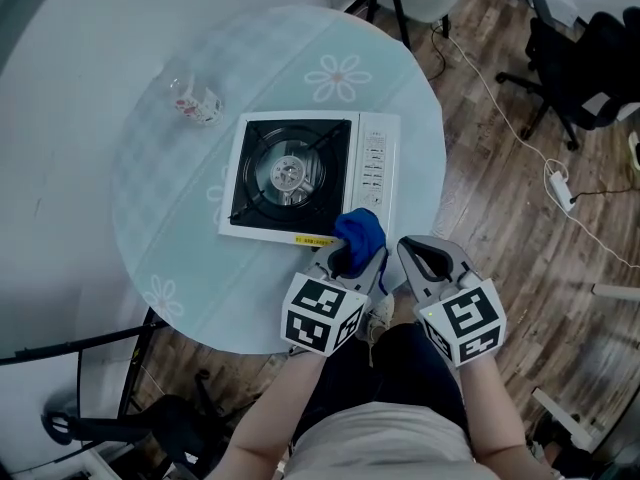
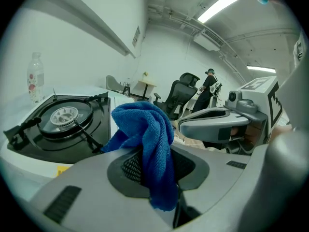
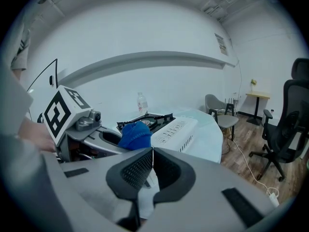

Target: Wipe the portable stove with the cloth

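A white portable stove [image 1: 310,176] with a black burner top sits on the round glass table [image 1: 180,258]. My left gripper [image 1: 345,265] is shut on a bunched blue cloth [image 1: 359,234] at the stove's near right corner. From the left gripper view the blue cloth [image 2: 147,144] hangs pinched between the jaws, with the stove [image 2: 63,122] just left of it. My right gripper [image 1: 428,261] hovers off the table's near edge, shut with nothing between its jaws. The right gripper view shows the cloth [image 3: 134,135] and stove [image 3: 166,127] ahead.
A small clear bottle [image 1: 196,103] lies on the table beyond the stove's far left corner. Chairs [image 1: 575,63] and a cable with a power strip [image 1: 558,188] occupy the wooden floor to the right. A black table stand [image 1: 100,408] is at the lower left.
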A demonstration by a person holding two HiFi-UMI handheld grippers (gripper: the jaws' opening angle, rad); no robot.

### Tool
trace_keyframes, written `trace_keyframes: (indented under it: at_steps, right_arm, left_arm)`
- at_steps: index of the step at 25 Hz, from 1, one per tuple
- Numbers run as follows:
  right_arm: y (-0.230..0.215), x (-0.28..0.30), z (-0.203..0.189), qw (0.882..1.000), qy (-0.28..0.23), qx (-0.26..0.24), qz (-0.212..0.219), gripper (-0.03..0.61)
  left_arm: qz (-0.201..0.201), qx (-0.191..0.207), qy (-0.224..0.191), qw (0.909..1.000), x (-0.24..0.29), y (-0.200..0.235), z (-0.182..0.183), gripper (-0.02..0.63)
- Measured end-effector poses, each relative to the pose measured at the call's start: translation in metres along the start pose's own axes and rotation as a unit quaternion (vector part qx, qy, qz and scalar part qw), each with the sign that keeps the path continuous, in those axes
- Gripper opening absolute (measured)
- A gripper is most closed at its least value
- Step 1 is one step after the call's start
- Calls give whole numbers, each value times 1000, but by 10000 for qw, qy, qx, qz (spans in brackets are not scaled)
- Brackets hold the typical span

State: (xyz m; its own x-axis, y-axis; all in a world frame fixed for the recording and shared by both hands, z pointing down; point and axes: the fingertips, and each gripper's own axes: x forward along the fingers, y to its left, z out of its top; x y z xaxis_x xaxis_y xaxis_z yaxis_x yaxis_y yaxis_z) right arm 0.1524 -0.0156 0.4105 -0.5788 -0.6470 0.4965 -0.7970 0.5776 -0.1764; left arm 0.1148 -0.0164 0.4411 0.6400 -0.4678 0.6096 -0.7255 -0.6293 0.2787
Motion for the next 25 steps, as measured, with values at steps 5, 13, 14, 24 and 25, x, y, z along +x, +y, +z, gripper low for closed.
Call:
trace_keyframes:
  at_steps: [5,13,14,24,25]
  right_arm:
    - [-6,3,4,10000,-31,63,2,23]
    - [-12,3,3,9999,-66,136,-3,23]
    - [-12,3,3,9999,-69,157,-3,23]
    - [-22,10,-3,9990,-71,427,-150,23]
    - [-24,11,-4,9987,-68,470,-182,23]
  left_arm:
    - [-5,372,332,9988,5,0,3,107]
    - [-100,744,844,9936,13,0,8,107]
    - [-95,783,889,9929,14,1,9,107]
    - [-318,1695,1609,9718,24,-2,12,107]
    - [-375,1754,1677,9694,25,-3,13,107]
